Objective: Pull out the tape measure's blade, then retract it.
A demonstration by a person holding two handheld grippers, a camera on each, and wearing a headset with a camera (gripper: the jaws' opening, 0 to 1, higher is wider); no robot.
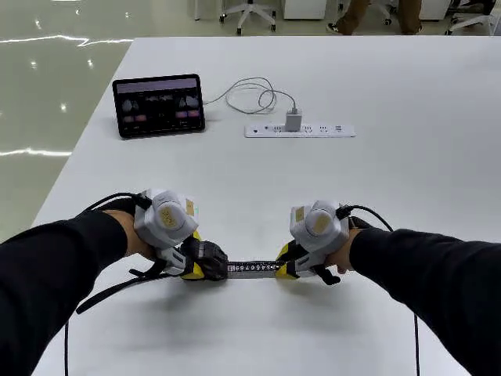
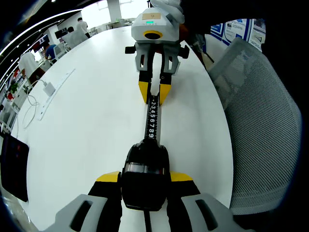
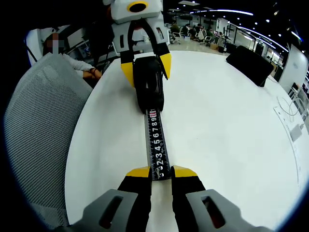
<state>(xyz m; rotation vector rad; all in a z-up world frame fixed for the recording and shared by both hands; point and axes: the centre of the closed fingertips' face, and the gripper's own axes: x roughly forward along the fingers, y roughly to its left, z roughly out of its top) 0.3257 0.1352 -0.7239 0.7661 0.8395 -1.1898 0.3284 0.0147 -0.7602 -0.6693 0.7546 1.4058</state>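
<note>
Tape measure stretched between both grippers over the white table (image 1: 352, 196), blade partly out.

The left gripper (image 2: 145, 177) is clamped on the black tape measure case (image 2: 145, 186), one yellow tip against each side. The right gripper (image 3: 161, 173) is closed to a narrow gap on the free end of the blade (image 3: 156, 142). The end hook is hidden between the tips, so the grip appears firm rather than confirmed. The blade runs straight from case to tips, with numerals up to 9 showing. A tablet (image 1: 159, 104) and a power strip (image 1: 299, 131) lie well beyond.
</note>
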